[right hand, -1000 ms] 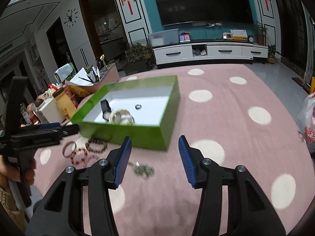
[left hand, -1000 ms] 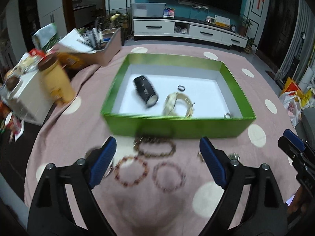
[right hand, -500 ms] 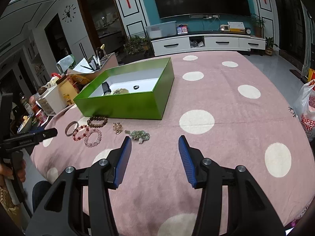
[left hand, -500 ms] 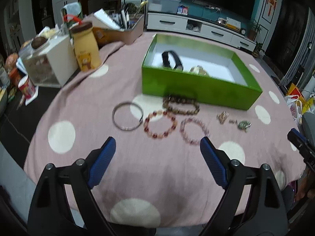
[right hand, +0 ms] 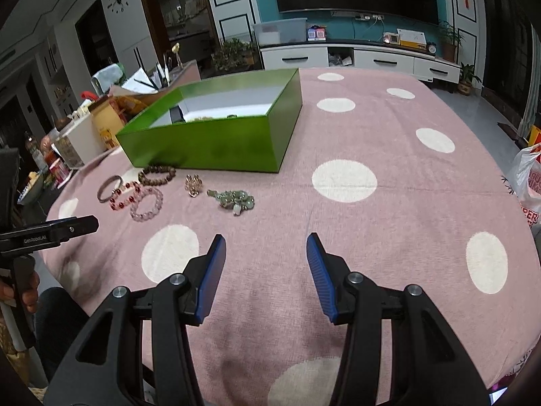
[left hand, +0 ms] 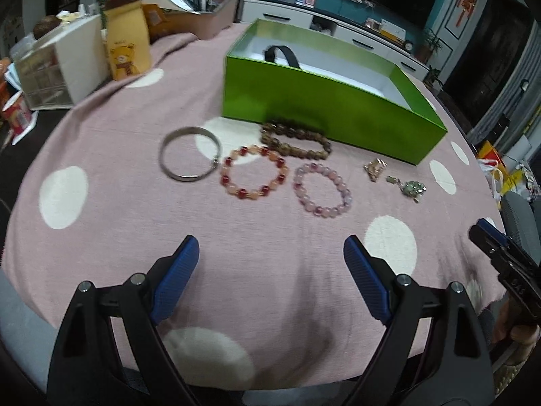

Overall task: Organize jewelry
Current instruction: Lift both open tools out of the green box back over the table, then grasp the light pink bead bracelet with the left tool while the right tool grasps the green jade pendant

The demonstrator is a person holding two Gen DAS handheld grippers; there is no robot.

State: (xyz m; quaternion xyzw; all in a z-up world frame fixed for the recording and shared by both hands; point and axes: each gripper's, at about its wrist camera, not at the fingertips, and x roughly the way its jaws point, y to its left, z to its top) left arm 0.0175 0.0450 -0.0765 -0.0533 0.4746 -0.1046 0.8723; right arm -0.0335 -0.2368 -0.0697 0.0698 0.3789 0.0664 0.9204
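Note:
A green box [left hand: 324,115] stands on the pink dotted tablecloth and holds a black watch [left hand: 280,54]. In front of it lie a silver bangle [left hand: 189,157], a brown bead bracelet [left hand: 294,138], a red bead bracelet [left hand: 253,176], a pink bead bracelet [left hand: 323,189], a gold trinket [left hand: 374,167] and a green jade piece [left hand: 410,187]. My left gripper [left hand: 270,264] is open and empty, well short of the bracelets. My right gripper [right hand: 265,253] is open and empty near the table's front edge, with the jade piece [right hand: 235,199] ahead of it on the left and the box [right hand: 216,142] beyond.
A yellow bear-print bag [left hand: 126,47], a white drawer unit [left hand: 61,64] and a cluttered brown tray [left hand: 196,10] stand at the table's far left. A white plastic bag [right hand: 529,182] sits off the table's right edge. A TV cabinet [right hand: 355,59] is behind.
Both grippers have pulled back from the box toward the table's front edge. The box and the jewelry now sit farther off. Nothing was picked up.

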